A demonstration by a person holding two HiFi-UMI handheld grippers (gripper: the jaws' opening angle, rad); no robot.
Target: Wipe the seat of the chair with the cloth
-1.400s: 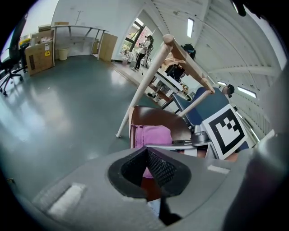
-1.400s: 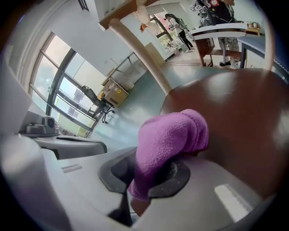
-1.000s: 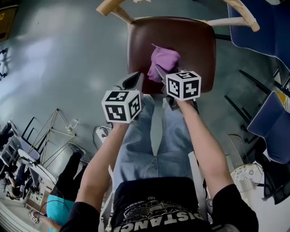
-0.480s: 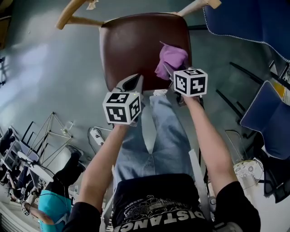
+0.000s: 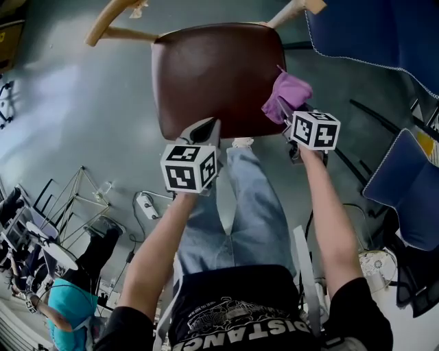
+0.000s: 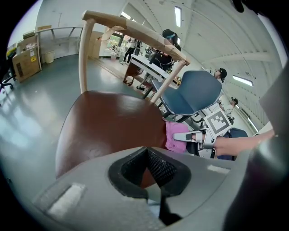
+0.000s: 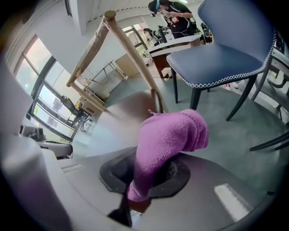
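Note:
The chair's brown seat (image 5: 212, 75) lies below me, with its wooden back frame (image 5: 110, 20) on the far side. My right gripper (image 5: 282, 113) is shut on a purple cloth (image 5: 288, 92), which sits bunched at the seat's right edge. In the right gripper view the cloth (image 7: 167, 140) rises out of the shut jaws, with the seat (image 7: 122, 117) blurred behind it. My left gripper (image 5: 206, 130) hovers at the seat's front edge, its jaws shut on nothing. From the left gripper view (image 6: 151, 173) I see the seat (image 6: 108, 126), the cloth (image 6: 174, 135) and the right gripper (image 6: 189, 135).
A blue chair (image 5: 370, 34) stands close on the right, with another (image 5: 411, 185) nearer me. The person's jeans-clad legs (image 5: 240, 199) are against the seat's front edge. A metal stand (image 5: 75, 199) is on the grey floor at the left. People stand at desks beyond (image 6: 169, 38).
My right gripper has dragged the purple cloth from the seat's front middle rightwards to its right edge. The left gripper has stayed at the front edge.

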